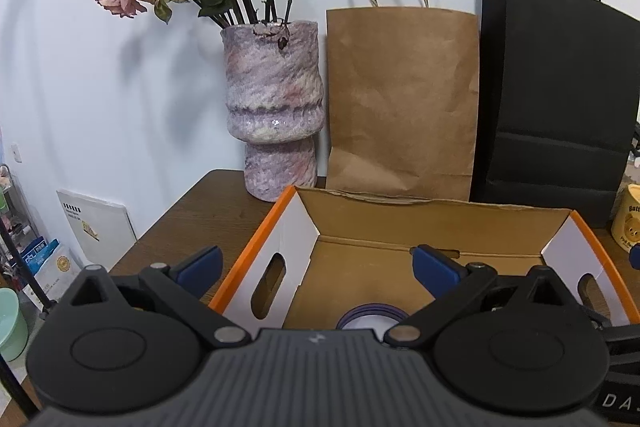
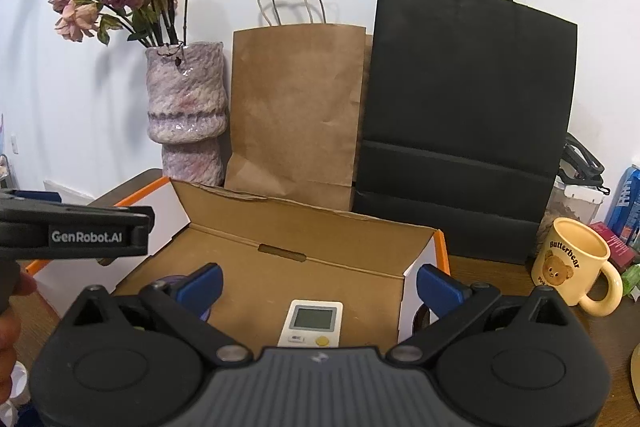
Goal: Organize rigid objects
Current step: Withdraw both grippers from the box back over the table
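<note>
Both grippers hang spread and empty over the orange-edged cardboard box: right gripper above a white remote with a grey screen on the box floor, left gripper above a purple ring-shaped roll. I judge both pieces are stowed; next I want the cream bear mug, standing outside to the right.

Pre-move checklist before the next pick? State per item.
1. Left hand-held gripper open, holding nothing: ok.
2. Right hand-held gripper open, holding nothing: ok.
3. Box open on top, floor space free: ok.
4. Remote lies flat inside the box: ok.
5. Tape roll in the box: ok, though mostly hidden.
6. Mug upright outside the box, right of it: ok.
7. Other loose items right of the mug: cannot tell.
</note>
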A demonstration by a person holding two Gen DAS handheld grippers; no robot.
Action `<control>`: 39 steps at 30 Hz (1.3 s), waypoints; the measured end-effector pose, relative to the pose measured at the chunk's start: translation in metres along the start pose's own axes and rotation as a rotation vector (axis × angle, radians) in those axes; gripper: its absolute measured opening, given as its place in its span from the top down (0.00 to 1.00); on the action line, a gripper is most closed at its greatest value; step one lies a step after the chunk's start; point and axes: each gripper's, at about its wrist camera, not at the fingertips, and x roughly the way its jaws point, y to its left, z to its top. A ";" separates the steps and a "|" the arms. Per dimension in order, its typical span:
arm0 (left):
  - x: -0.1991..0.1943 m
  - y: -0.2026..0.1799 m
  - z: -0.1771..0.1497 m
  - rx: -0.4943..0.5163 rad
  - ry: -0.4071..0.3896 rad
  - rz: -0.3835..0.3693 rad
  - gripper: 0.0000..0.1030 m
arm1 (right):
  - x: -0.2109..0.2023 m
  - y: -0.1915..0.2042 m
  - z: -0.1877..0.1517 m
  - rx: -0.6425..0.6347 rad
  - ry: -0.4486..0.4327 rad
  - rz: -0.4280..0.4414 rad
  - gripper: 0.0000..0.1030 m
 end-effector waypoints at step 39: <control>-0.135 0.028 -0.061 0.030 -0.029 -0.081 0.00 | -0.142 0.021 -0.067 -0.056 -0.035 0.013 0.00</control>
